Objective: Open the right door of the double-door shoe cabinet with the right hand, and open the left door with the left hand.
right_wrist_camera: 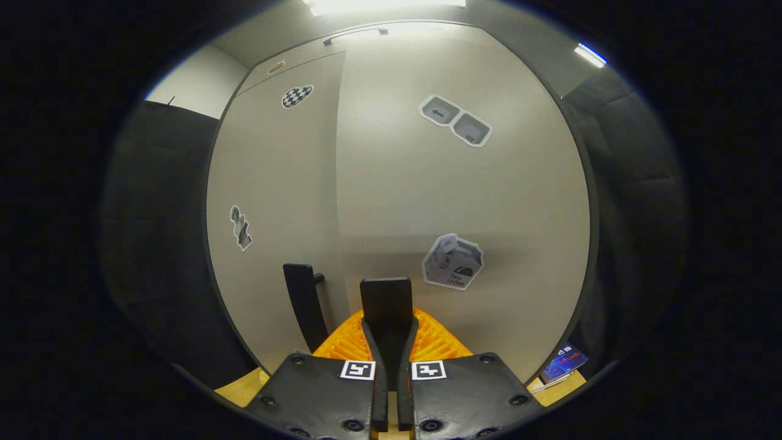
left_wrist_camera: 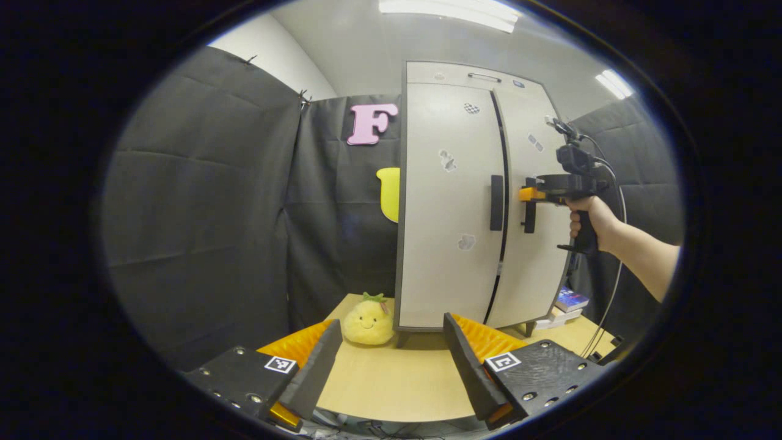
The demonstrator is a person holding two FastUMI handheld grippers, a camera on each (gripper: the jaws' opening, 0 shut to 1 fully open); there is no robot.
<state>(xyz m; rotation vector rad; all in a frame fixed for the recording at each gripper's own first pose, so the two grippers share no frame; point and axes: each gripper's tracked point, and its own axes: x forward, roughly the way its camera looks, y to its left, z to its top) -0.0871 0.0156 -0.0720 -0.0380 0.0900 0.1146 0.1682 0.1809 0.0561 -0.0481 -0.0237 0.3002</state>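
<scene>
The pale grey shoe cabinet (left_wrist_camera: 452, 201) stands upright on the table, and both doors look closed. Each door has a black vertical handle by the centre seam. My right gripper (left_wrist_camera: 530, 194), held by a hand (left_wrist_camera: 589, 220), is at the right door's handle (left_wrist_camera: 529, 217). In the right gripper view its fingers (right_wrist_camera: 372, 342) are shut on that handle (right_wrist_camera: 386, 302), with the left door's handle (right_wrist_camera: 303, 299) just beside. My left gripper (left_wrist_camera: 391, 360) hangs open well in front of the cabinet, low over the table, with nothing between its fingers.
A yellow plush toy (left_wrist_camera: 367, 321) sits on the wooden table (left_wrist_camera: 391, 385) by the cabinet's left foot. Stacked books (left_wrist_camera: 571, 300) lie at the cabinet's right side. A cable (left_wrist_camera: 617, 269) hangs from the right gripper. Black cloth walls close in the booth.
</scene>
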